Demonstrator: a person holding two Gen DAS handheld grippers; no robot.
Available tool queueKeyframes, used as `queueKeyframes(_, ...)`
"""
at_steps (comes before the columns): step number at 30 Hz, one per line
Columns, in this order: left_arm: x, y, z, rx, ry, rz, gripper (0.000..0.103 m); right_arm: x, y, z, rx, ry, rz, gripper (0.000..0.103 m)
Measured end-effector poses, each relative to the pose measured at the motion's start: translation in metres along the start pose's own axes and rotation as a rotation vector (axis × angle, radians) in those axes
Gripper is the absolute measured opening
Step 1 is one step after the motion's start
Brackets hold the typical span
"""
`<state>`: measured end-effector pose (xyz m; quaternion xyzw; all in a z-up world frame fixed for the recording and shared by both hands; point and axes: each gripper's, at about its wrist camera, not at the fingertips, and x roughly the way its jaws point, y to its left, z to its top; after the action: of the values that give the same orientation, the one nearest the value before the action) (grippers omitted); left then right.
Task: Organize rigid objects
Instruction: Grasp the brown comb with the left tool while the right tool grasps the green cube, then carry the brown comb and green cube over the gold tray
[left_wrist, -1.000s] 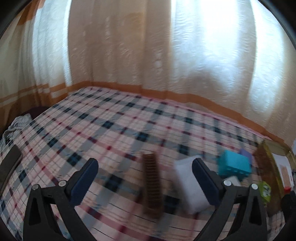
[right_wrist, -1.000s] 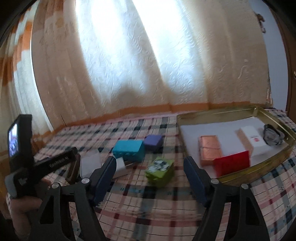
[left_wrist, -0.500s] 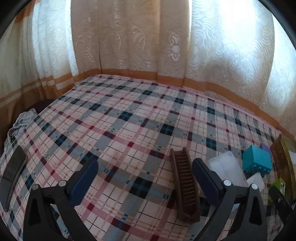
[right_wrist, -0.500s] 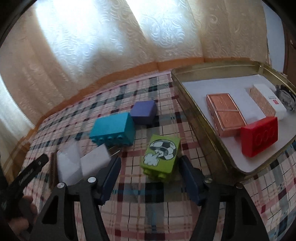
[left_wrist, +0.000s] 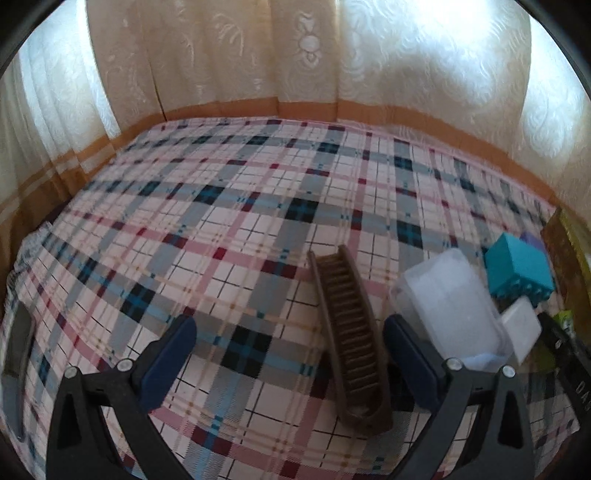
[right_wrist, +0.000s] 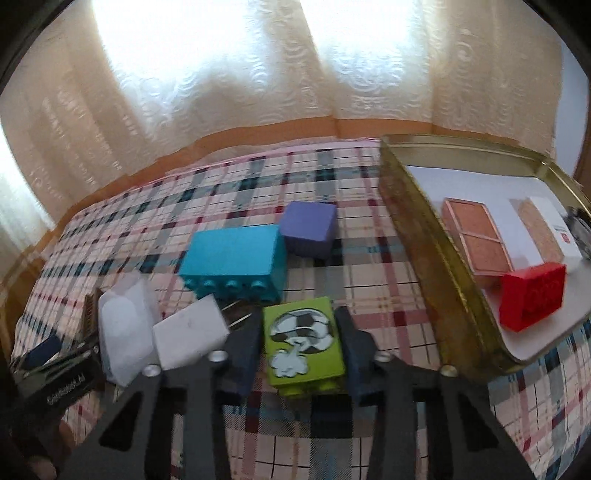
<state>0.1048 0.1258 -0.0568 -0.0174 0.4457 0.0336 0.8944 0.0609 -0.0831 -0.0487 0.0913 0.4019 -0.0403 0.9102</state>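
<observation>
- The right hand-held gripper (right_wrist: 301, 345) is clenched on the green block (right_wrist: 303, 341) with the football picture; its two dark pads press the block's left and right sides.
- That green block sits on the plaid cloth (right_wrist: 369, 295), between the teal brick (right_wrist: 234, 260) behind it and the gold tin tray (right_wrist: 417, 236) to its right, apart from both.
- A purple block (right_wrist: 309, 229) stands just beside the teal brick's far right corner.
- Inside the tray lie a copper-coloured flat box (right_wrist: 476, 240), a red brick (right_wrist: 533, 300) and a white box (right_wrist: 552, 227); a dark object at the tray's far edge is too cut off to tell.
- Left of the green block are a small white box (right_wrist: 189, 331) and a clear plastic case (right_wrist: 123, 328), touching each other.
- The left hand-held gripper (left_wrist: 290, 363) is released, its blue pads wide apart over the cloth with nothing between them.
- A brown comb (left_wrist: 349, 332) lies on the cloth just inside the left gripper's right-hand pad; I cannot tell whether they touch.
- Patterned cream curtains (left_wrist: 295, 55) hang behind the plaid surface.
</observation>
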Motion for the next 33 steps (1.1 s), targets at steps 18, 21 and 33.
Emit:
queueKeyframes(18, -0.01, 0.023, -0.002, -0.054, -0.058, -0.065, 0.024, -0.017, -0.027, -0.017, -0.176, 0.048, 0.302, 0.034)
queueKeyframes(21, -0.014, 0.025, -0.002, -0.068, -0.082, -0.094, 0.024, -0.02, -0.03, -0.018, -0.177, 0.038, 0.29, 0.034)
queueKeyframes(33, -0.042, 0.037, 0.001, -0.151, -0.268, -0.19, 0.024, -0.064, -0.024, -0.013, -0.214, -0.231, 0.286, 0.034)
